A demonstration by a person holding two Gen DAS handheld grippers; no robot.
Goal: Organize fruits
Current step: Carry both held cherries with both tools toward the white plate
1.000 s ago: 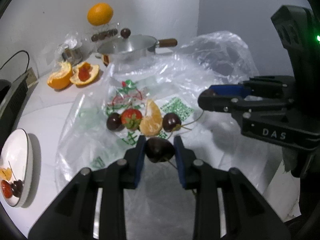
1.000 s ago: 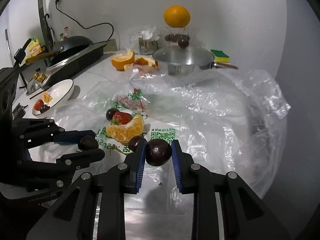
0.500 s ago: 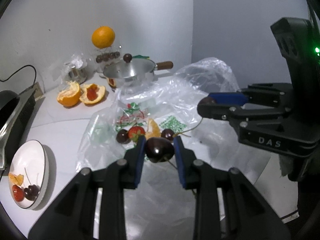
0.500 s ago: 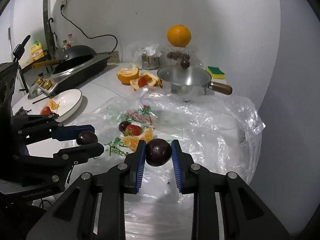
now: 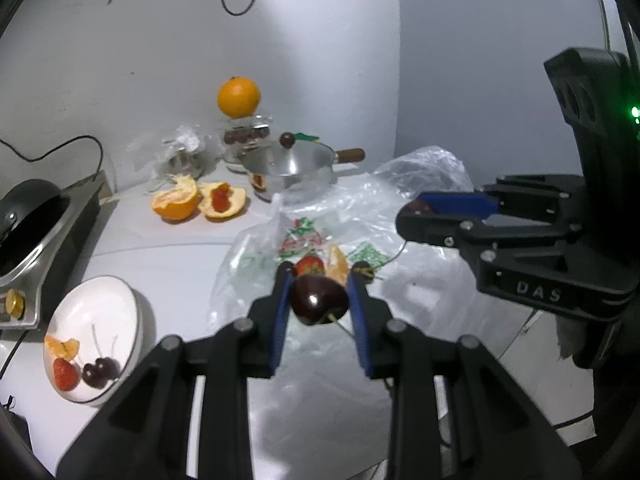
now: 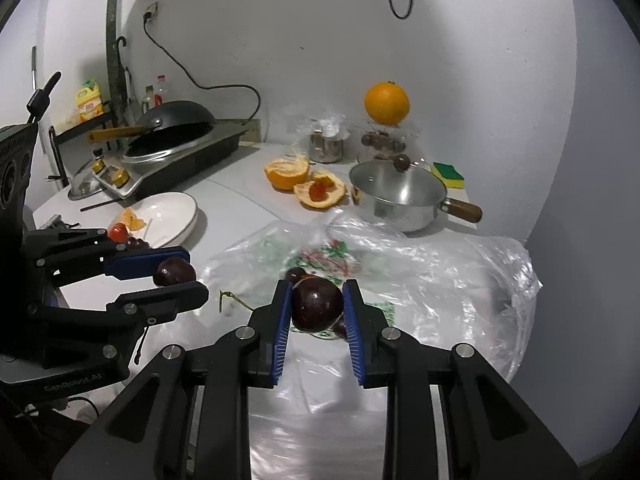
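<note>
My left gripper [image 5: 319,280] is shut on a dark cherry [image 5: 318,305] with a stem, held above a clear plastic bag [image 5: 400,248]. My right gripper [image 6: 316,290] is shut on another dark cherry [image 6: 316,309]; it also shows in the left wrist view as the right gripper [image 5: 412,210]. On the bag lie a strawberry [image 5: 310,265], an orange segment [image 5: 338,264] and more cherries [image 5: 362,267]. A white plate [image 5: 100,300] at lower left holds an orange piece, a strawberry and two cherries. In the right wrist view the left gripper [image 6: 176,276] hangs beside the plate [image 6: 176,208].
A steel pan [image 6: 400,196] with a wooden handle stands behind the bag. Peeled orange halves [image 6: 304,180], a whole orange [image 6: 386,103] on a jar, a sponge [image 6: 448,170] and a stove with a black wok [image 6: 172,132] line the back. The counter's edge runs along the right.
Both grippers have risen and drawn back from the bag with their cherries still gripped. The fruit on the bag now looks smaller and farther, and the plate has come more into view.
</note>
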